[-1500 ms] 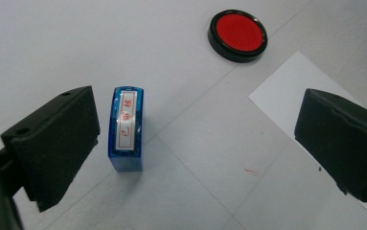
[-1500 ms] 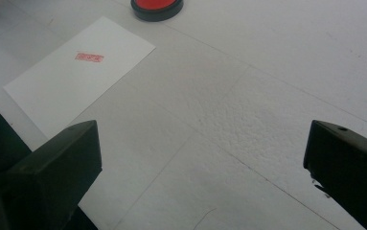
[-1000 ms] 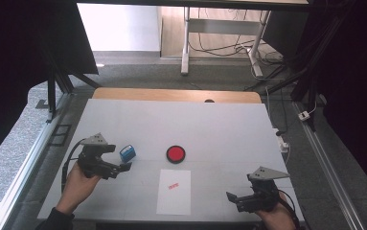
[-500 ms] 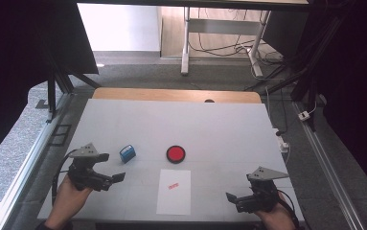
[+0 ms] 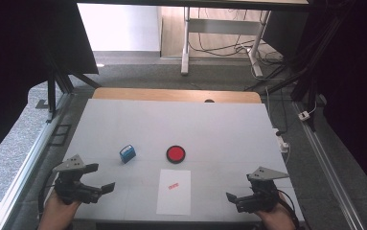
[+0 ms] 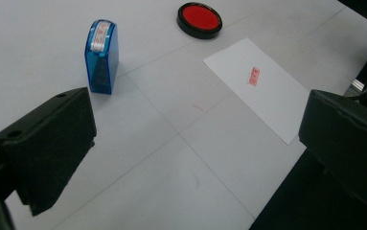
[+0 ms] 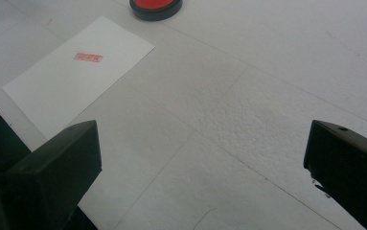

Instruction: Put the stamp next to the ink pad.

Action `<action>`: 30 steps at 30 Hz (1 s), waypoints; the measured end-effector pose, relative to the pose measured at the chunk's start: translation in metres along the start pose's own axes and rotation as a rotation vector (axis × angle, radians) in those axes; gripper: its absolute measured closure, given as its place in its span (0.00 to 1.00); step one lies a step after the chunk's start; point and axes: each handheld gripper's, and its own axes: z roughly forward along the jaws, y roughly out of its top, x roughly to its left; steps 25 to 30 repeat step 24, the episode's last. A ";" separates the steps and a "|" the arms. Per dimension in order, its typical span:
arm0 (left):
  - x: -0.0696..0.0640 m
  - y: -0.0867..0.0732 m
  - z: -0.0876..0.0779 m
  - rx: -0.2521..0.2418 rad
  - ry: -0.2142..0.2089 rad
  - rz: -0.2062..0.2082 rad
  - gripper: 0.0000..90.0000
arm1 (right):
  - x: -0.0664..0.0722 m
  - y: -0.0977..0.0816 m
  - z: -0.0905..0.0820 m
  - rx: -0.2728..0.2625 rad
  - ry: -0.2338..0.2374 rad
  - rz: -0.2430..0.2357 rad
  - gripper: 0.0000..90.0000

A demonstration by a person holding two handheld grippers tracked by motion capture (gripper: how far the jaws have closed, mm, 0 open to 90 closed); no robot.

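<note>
A blue self-inking stamp (image 5: 127,153) (image 6: 102,55) lies on the white table (image 5: 171,120), left of a round red ink pad (image 5: 175,154) (image 6: 199,20) (image 7: 155,8). A white sheet of paper (image 5: 174,191) (image 6: 262,86) (image 7: 75,72) lies near the front edge and carries a small red imprint (image 5: 173,186) (image 6: 254,75) (image 7: 88,57). My left gripper (image 5: 100,177) (image 6: 198,143) hovers open at the front left, short of the stamp, with nothing between its jaws. At the front right, my right gripper (image 5: 236,199) (image 7: 200,167) stands open and empty over bare table.
A wooden strip (image 5: 176,95) runs along the table's far edge. Metal rails (image 5: 28,158) flank both sides, and cables and table legs (image 5: 186,43) lie on the floor beyond.
My left gripper has pulled back toward the front left corner, away from the blue stamp, which stays on the table. The right gripper has not moved.
</note>
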 end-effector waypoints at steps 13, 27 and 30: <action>-0.002 -0.023 -0.010 0.056 0.059 -0.013 0.00 | 0.001 0.001 0.001 0.004 0.000 -0.002 0.00; -0.003 -0.027 -0.012 0.067 0.083 -0.013 0.00 | 0.002 0.001 0.001 0.015 -0.006 -0.012 0.00; -0.003 -0.027 -0.012 0.067 0.083 -0.013 0.00 | 0.002 0.001 0.001 0.015 -0.006 -0.012 0.00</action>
